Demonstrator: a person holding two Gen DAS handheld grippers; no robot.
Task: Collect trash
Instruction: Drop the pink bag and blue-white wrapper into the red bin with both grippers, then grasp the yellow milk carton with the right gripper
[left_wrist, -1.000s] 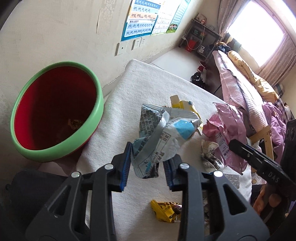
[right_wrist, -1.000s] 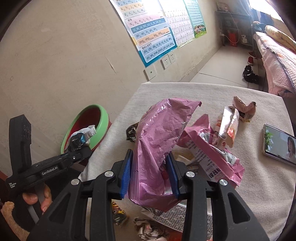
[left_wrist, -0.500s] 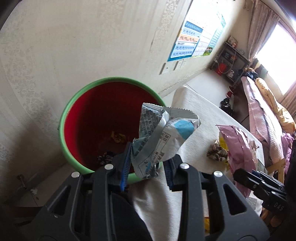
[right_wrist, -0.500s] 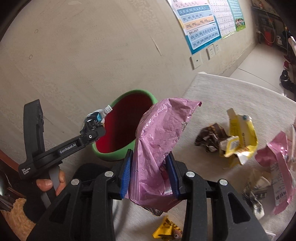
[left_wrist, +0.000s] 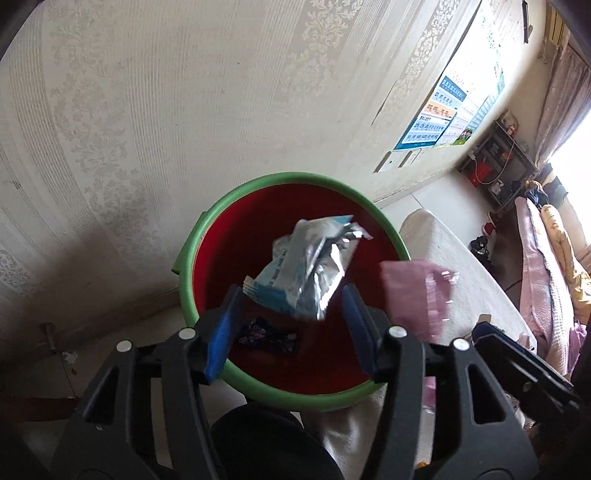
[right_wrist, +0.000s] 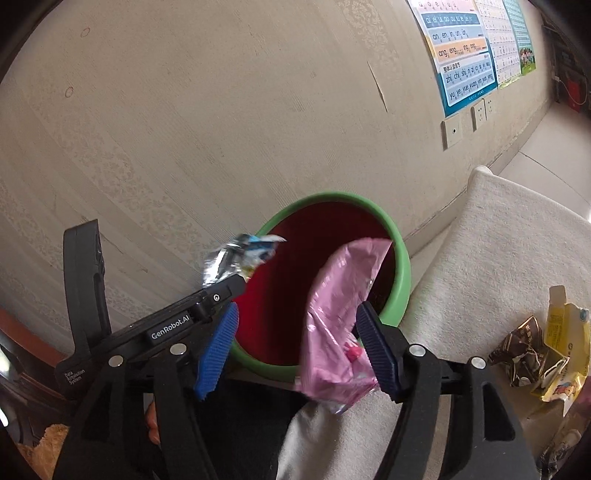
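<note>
Items obscured or unresolved:
- Pink wrapper (right_wrist: 334, 325): smeared by motion between the right gripper's (right_wrist: 295, 347) jaws; print unreadable, contact with the pads not determinable.
- Silver-blue wrapper (left_wrist: 308, 271): lower edge blurred ahead of the left gripper's (left_wrist: 291, 328) jaws.
- Dark packet (left_wrist: 267, 336) in the bin (left_wrist: 258, 184): partly hidden behind the left jaw.
- Yellow carton (right_wrist: 565, 354): cut off by the frame edge, right of the jaws.

left claw (left_wrist: 291, 325): jaws just opened, angled down | right claw (right_wrist: 295, 347): jaws just opened, angled down
</note>
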